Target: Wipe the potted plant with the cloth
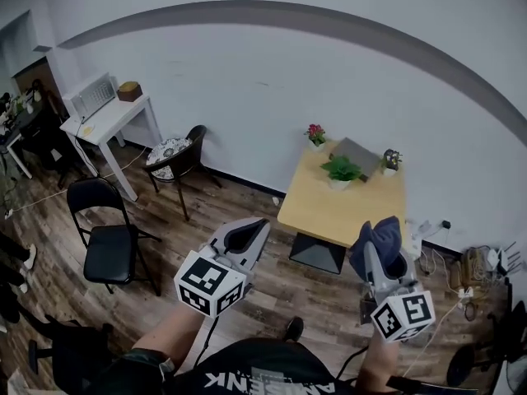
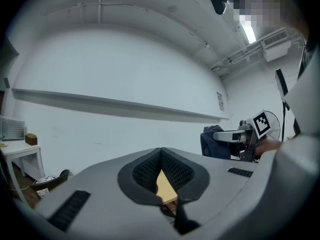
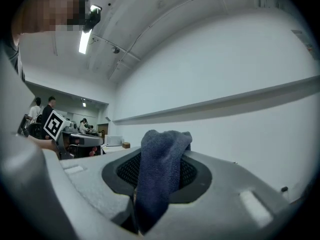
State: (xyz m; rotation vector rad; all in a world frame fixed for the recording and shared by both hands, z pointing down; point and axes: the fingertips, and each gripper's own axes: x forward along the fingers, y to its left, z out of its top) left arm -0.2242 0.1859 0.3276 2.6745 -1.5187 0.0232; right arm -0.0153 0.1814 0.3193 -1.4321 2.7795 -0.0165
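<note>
A: On the desk (image 1: pixel 325 214) against the far wall: the potted plant (image 1: pixel 341 170), leafy green in a small white pot, well apart from both pairs of tongs. Flanked by a pink-flowered pot (image 1: pixel 314 133) on one side and another small pot (image 1: pixel 391 160) on the other, with a flat grey thing (image 1: pixel 359 153) just behind.

B: And the right tongs (image 1: pixel 387 252)? Clamped on the cloth (image 3: pixel 160 169), which looks dark blue and thick-piled. Pinched at a fold, loose end flopping over the tip.

A: Soft and limp, then, probably. Likely to drape round a leaf rather than scrape it. Held firmly enough for wiping, by the look of it, though bunched, with little flat face to present.

B: Left tongs (image 2: pixel 161 153): closed tip to tip, nothing between the pads, only a sliver of tan desk top seen past them.

A: Needs opening before steadying anything. Judging by its looks, a light pot, easy to tip or slide under a sideways wipe. Best taken low on the pot wall, never by the stems.

B: Agreed. Leaves thin and bendy, most likely, and easily torn. Wipe outward from stem to tip with a light touch, supporting from below where possible.

A: Pot glazed or plastic? Cannot tell from here, too small. Safer to assume slippery and grip squarely.
</note>
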